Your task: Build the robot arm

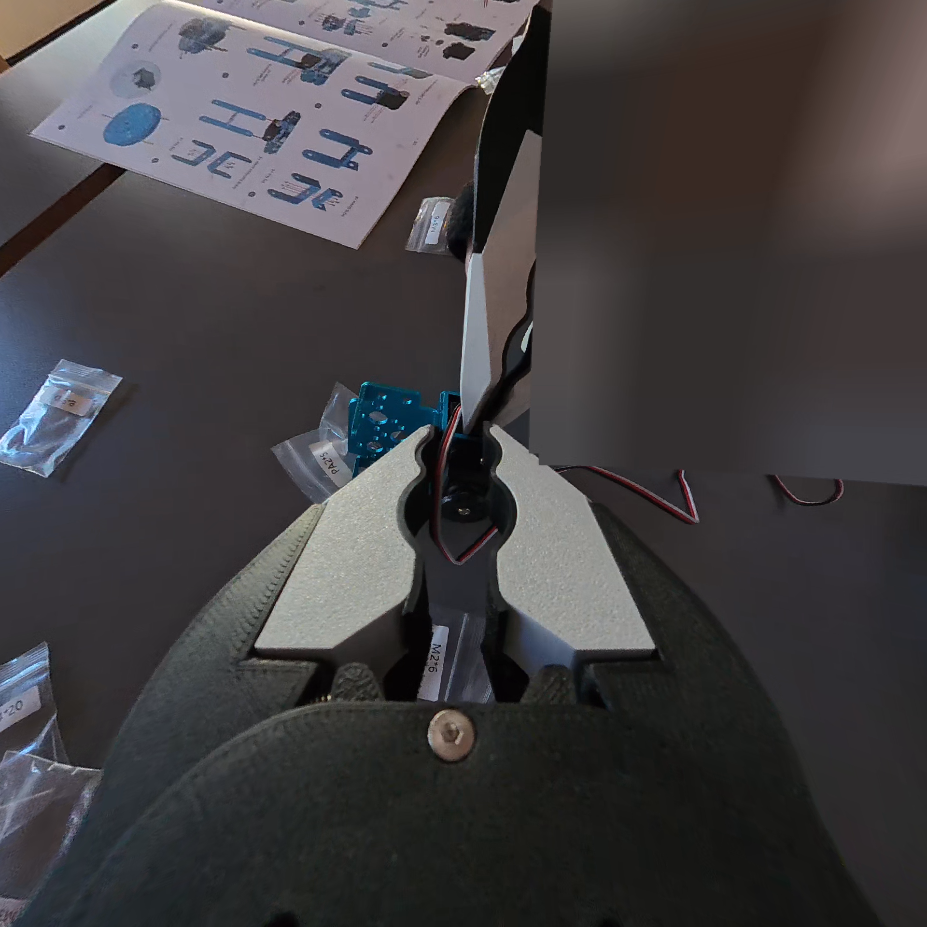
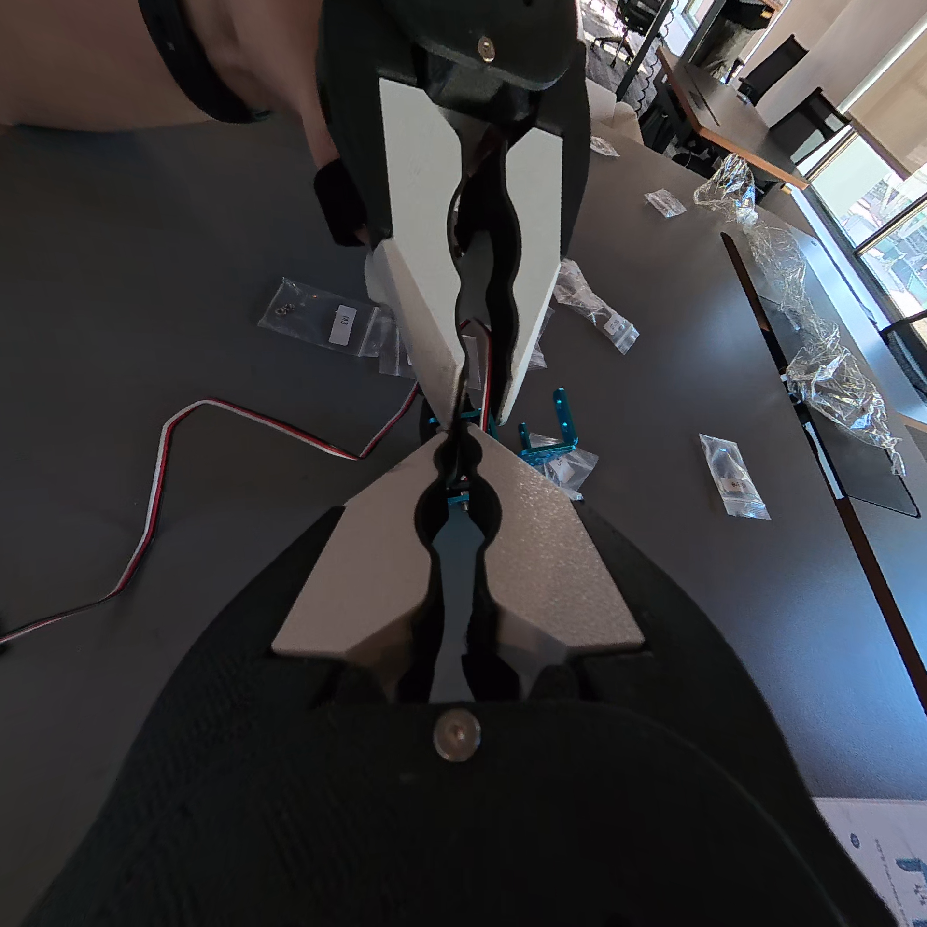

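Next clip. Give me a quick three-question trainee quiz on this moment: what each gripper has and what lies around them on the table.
1. True or false: the left gripper is shut on a black servo with a red, white and black cable.
2. What lies open at the far left of the dark table in the left wrist view: A) an instruction booklet, B) a laptop, C) a tool case?
3. Fill in: the right gripper closes on a small ____ metal part.

Key
1. True; the cable loops between its fingers.
2. A, the booklet, with small clear bags nearby.
3. Blue: the blue part, near another blue bracket.
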